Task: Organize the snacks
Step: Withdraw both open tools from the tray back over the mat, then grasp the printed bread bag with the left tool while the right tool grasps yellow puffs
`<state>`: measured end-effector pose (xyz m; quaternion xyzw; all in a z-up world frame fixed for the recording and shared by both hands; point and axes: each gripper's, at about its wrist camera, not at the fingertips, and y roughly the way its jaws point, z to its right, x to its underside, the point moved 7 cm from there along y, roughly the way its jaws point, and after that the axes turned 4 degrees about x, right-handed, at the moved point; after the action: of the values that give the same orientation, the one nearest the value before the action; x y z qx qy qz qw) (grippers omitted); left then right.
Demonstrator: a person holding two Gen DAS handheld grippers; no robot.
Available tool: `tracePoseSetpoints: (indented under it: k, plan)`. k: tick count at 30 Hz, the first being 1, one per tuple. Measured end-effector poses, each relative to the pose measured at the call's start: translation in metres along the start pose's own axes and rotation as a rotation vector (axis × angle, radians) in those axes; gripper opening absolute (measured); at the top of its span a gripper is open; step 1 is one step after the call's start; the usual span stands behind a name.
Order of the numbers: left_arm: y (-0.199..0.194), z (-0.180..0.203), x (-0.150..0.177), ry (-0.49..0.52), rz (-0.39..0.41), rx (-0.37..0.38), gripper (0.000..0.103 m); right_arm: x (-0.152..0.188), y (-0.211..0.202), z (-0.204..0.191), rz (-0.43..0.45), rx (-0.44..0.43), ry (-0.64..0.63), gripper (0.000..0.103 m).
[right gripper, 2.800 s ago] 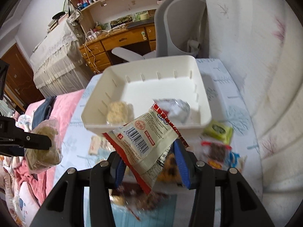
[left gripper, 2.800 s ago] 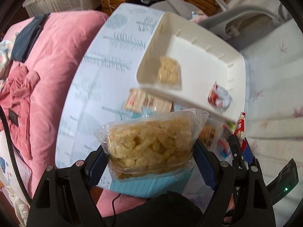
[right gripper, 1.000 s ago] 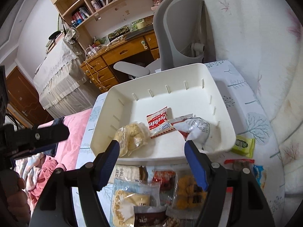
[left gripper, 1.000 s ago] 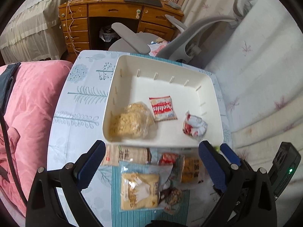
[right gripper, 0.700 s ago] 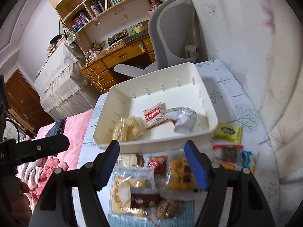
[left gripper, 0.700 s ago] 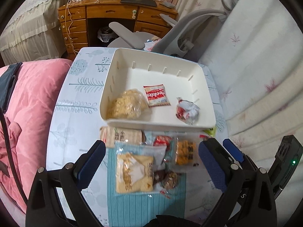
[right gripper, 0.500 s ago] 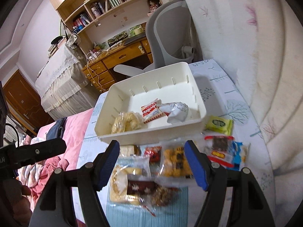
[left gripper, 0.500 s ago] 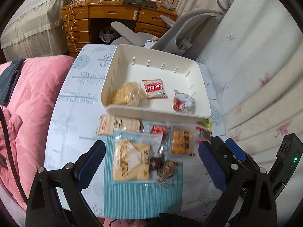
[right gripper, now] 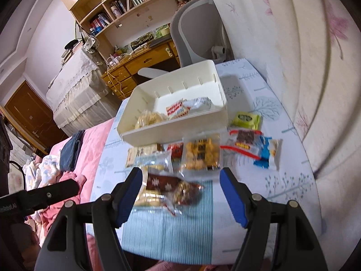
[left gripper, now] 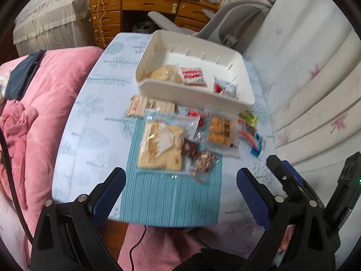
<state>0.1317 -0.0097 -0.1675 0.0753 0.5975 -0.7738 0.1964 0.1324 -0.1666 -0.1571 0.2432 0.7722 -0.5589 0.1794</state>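
Both tongs [left gripper: 180,188] [right gripper: 181,180] gape above snacks [left gripper: 187,137]

- Bare striped mat [left gripper: 171,194] lies open beneath my jaws.
- At 12 o'clock, the snack pile [left gripper: 191,135] then the bin's near wall [left gripper: 194,92] block the way.
- At 3 o'clock, the cushioned wall [right gripper: 315,90] hems me in.

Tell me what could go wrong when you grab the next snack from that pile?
The snacks overlap: the brown chocolate packet lies on the big yellow cracker bag, so the open right tool might pinch two at once. The blue packet sits toward the table's curtain side and a nudge could perhaps push it off. The white bin has a raised front wall, so a low-carried snack might catch on it.
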Motion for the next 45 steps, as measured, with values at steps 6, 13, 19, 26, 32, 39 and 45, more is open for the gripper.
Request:
tracePoseSetpoints:
  k: [6,13,19,26,32,39,45]
  plan:
    - [-0.001,-0.002,0.022,-0.001,-0.024,-0.031,0.098,0.02,-0.005,0.011,-0.031,-0.014,0.025,0.072]
    - [0.019,-0.016,0.04,-0.045,-0.131,-0.084,0.098,0.034,-0.006,0.02,-0.057,-0.02,0.061,0.072]
    - [0.026,-0.021,0.05,-0.036,-0.165,-0.099,0.098,0.043,0.003,0.028,-0.104,-0.023,0.12,0.072]
    - [0.031,-0.032,0.05,0.001,-0.175,-0.117,0.098,0.059,0.026,0.04,-0.198,-0.025,0.264,0.072]
    - [0.041,-0.043,0.04,0.049,-0.165,-0.08,0.098,0.073,0.041,0.041,-0.256,-0.004,0.363,0.072]
    - [0.065,-0.056,0.025,0.133,-0.237,-0.038,0.098,0.086,0.057,0.035,-0.288,0.03,0.475,0.072]
    - [0.08,-0.078,0.003,0.182,-0.286,0.018,0.098,0.1,0.073,0.03,-0.303,0.078,0.635,0.072]
